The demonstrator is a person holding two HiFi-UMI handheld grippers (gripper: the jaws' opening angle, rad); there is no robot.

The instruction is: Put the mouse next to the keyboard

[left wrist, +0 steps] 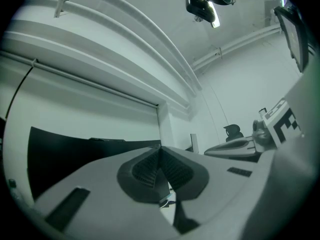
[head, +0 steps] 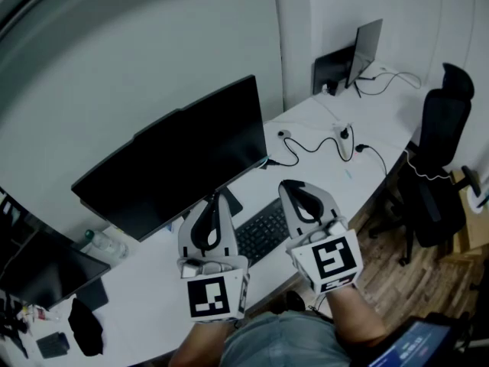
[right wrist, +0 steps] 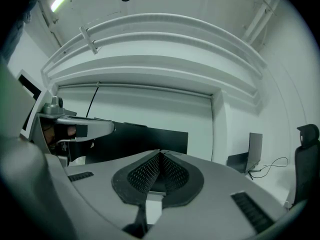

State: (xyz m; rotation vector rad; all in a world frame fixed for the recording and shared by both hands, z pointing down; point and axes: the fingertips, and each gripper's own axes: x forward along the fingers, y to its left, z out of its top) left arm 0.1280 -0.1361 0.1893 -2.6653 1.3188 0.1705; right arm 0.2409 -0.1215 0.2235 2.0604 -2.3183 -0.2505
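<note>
A black keyboard [head: 263,228] lies on the white desk [head: 321,121] in front of a large dark monitor [head: 183,159]; my grippers hide part of it. I cannot pick out a mouse with certainty; a small white object on a cable [head: 344,134] lies farther back on the desk. My left gripper [head: 212,205] [left wrist: 161,149] hangs above the keyboard's left end, its jaws shut with nothing between them. My right gripper [head: 294,189] [right wrist: 160,154] hovers over the keyboard's right end, also shut and empty. Both point toward the monitor.
Black cables [head: 306,145] run across the desk behind the keyboard. A second screen [head: 367,48] stands at the far end. A black office chair [head: 439,167] is at the right, over a wooden floor. A bottle [head: 103,243] and a dark cloth [head: 84,327] are at the left.
</note>
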